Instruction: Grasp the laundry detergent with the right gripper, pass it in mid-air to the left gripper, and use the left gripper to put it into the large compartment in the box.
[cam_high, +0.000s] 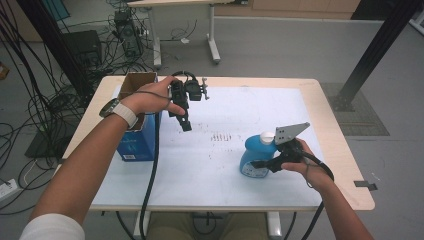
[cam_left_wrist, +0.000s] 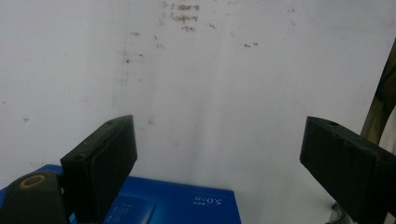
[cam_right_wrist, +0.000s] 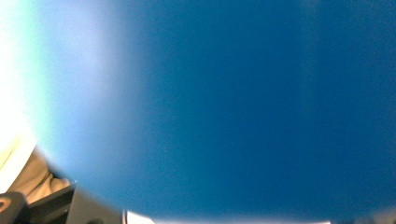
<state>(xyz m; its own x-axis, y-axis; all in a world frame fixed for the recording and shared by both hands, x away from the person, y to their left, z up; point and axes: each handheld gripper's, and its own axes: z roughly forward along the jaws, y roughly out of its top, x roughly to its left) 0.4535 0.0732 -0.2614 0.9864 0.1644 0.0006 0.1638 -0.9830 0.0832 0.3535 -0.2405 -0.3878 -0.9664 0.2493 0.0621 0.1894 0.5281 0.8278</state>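
Blue bottle (cam_high: 256, 159) with a white cap stands upright on the white tabletop (cam_high: 225, 170), toward its right front. Right gripper (cam_high: 264, 163) is at the bottle's side, jaws closing around its body; full contact cannot be confirmed. Left gripper (cam_high: 185, 125) hangs open and empty beside the blue box (cam_high: 137, 142), well apart from the bottle.

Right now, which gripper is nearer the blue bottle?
Right. The right gripper is at the blue bottle, jaws around its body; the left gripper hangs open, well off beside the blue box.
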